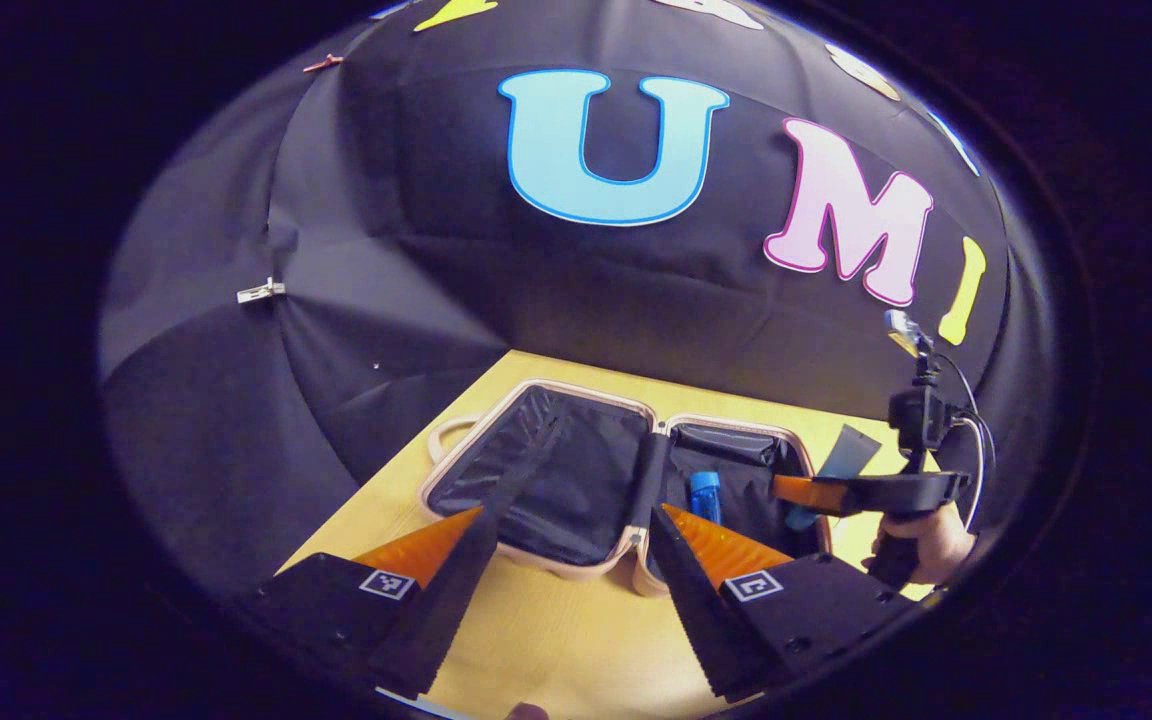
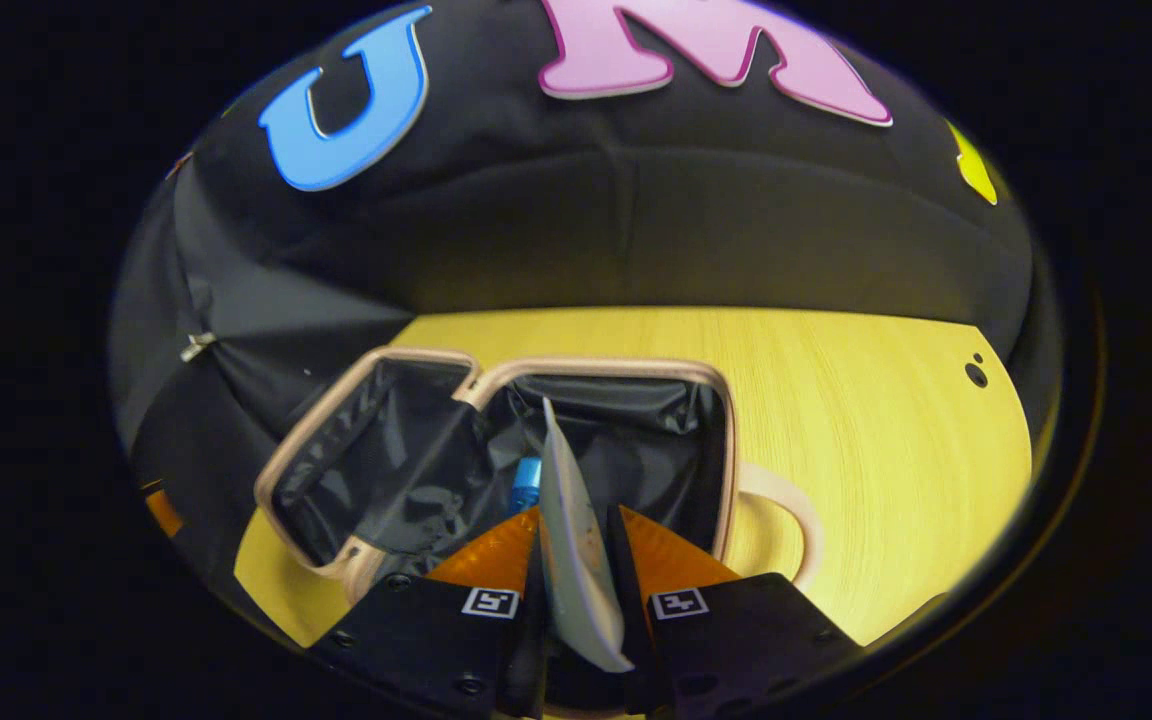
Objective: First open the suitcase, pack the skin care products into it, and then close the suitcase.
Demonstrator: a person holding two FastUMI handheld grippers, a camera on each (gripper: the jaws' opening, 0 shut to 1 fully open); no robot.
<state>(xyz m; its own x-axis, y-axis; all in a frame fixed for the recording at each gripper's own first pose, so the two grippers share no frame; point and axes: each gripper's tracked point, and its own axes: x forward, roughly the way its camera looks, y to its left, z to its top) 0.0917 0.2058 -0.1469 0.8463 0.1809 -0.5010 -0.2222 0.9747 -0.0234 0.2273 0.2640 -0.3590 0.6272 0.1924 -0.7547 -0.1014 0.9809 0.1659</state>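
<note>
Here, low in the right gripper view, the right tool (image 2: 578,545) is pinching a flat, pale, smooth packet (image 2: 576,540) edge-on between its fingers, the packet's long axis running up the frame toward the suitcase (image 2: 726,440). That case is lying open just beyond and below, its crinkled black lining showing inside a rigid pinkish rim, with a blue tube (image 2: 526,485) already sitting inside (partly hidden). So the drop looks to be straight ahead and down. In the left gripper view, the left tool (image 1: 571,545) is hanging wide open and holding nothing, over the yellow wood-grain desk (image 1: 556,630), facing the case's hinge.
</note>
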